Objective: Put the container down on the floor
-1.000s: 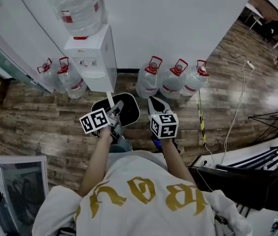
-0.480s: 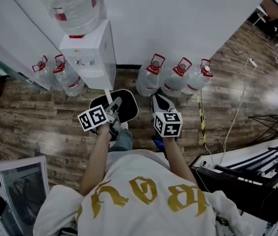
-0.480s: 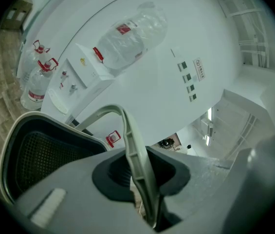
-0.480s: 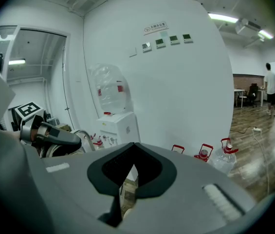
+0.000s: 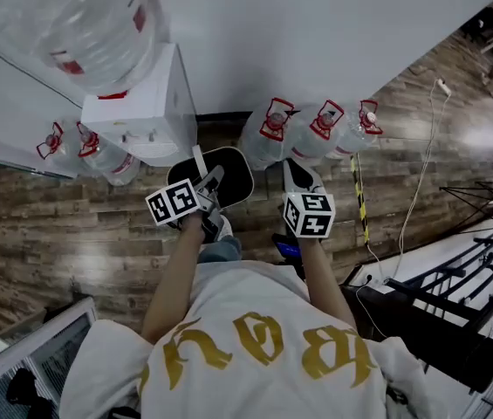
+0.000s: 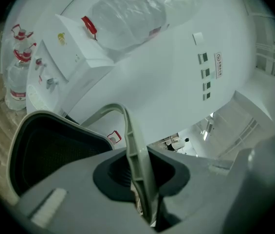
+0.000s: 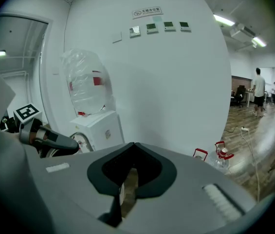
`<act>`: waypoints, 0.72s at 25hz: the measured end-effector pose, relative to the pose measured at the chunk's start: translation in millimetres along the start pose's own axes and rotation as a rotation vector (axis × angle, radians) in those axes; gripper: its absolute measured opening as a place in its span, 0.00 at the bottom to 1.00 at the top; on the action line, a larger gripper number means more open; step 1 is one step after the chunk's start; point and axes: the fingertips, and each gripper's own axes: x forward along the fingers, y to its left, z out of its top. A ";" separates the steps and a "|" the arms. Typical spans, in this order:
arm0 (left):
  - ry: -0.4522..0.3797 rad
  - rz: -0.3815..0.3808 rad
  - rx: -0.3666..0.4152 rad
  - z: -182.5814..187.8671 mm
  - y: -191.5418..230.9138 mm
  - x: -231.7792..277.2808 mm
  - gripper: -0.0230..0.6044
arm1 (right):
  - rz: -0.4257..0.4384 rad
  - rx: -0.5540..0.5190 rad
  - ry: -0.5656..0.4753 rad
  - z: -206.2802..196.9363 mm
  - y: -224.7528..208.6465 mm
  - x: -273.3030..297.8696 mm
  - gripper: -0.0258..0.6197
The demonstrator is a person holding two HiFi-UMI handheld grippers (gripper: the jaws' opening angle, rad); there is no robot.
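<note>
Person: white short-sleeved T-shirt (image 5: pixel 255 352), gold lettering on the back. Left claw (image 5: pixel 209 184), right claw (image 5: pixel 295 175): grey moulded bodies, white cubes (image 5: pixel 176 204) with black square markers.

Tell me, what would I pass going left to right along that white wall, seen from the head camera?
Two water bottles → white water dispenser → black container → three water bottles → white cable.

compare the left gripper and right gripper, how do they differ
The left gripper is shut on the black container's pale handle; the right gripper is shut on nothing. The left gripper sits over the container; the right gripper is beside it. Both carry marker cubes.
</note>
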 end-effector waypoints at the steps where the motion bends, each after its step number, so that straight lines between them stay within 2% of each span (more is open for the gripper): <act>1: 0.019 -0.004 0.003 6.5 3.3 8.8 0.12 | -0.018 0.001 0.000 5.9 -3.7 7.3 0.09; 7: 0.097 -0.024 0.026 38.0 17.4 51.9 0.11 | -0.076 -0.025 0.009 30.0 -12.4 39.5 0.09; 18: 0.147 -0.021 0.013 59.2 35.4 91.3 0.11 | -0.035 -0.035 0.048 33.9 -6.9 84.3 0.09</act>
